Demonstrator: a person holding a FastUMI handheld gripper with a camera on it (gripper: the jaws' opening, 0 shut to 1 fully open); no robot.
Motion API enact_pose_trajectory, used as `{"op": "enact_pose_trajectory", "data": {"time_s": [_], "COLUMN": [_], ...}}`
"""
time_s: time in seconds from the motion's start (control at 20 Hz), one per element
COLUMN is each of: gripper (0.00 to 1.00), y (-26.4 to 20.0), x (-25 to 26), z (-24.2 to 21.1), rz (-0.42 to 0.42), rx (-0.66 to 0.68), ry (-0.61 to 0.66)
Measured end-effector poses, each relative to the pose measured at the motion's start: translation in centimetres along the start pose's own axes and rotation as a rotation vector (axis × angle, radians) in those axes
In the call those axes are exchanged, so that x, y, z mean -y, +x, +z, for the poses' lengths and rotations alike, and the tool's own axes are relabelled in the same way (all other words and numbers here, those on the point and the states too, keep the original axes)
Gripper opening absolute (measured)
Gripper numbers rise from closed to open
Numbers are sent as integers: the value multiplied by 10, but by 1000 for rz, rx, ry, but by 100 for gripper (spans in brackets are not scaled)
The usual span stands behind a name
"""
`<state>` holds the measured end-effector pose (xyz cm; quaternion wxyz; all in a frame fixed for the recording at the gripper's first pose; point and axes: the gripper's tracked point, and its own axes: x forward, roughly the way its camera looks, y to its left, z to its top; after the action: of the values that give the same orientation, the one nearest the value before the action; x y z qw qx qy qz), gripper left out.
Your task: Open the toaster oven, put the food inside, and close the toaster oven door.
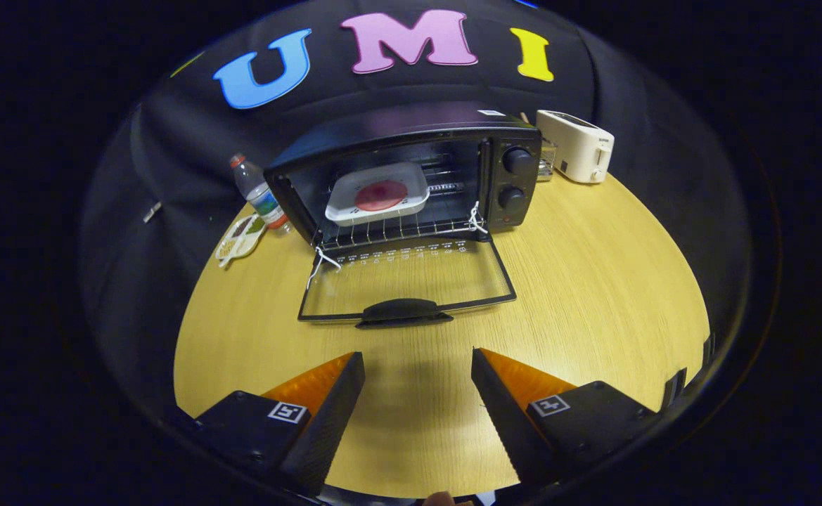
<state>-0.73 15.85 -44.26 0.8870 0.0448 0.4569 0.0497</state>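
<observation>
Gripper (418, 365) is held low and level, aimed forward. Its two fingers (333, 400) are spread wide apart, nothing gripped or touched between them.

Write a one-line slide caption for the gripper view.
Open claw hovers before the toaster oven, door down, food tray already on the rack.

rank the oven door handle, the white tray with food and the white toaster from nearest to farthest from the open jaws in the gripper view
1. oven door handle, just ahead of the gripper
2. white tray, inside the toaster oven on its rack
3. white toaster, beyond the oven's right side
</observation>
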Motion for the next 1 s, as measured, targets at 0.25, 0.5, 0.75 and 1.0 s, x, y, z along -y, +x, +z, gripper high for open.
{"op": "enact_pose_trajectory", "data": {"time_s": [0.25,0.5,0.75,1.0], "gripper": [99,99,99,99], "y": [35,70,92,101], "x": [-14,-25,-21,-21], "z": [-22,-21,-17,-15], "rz": [-7,-38,-68,-79], "rx": [-58,-84,-108,-124], "ry": [-41,-17,4,-37]}}
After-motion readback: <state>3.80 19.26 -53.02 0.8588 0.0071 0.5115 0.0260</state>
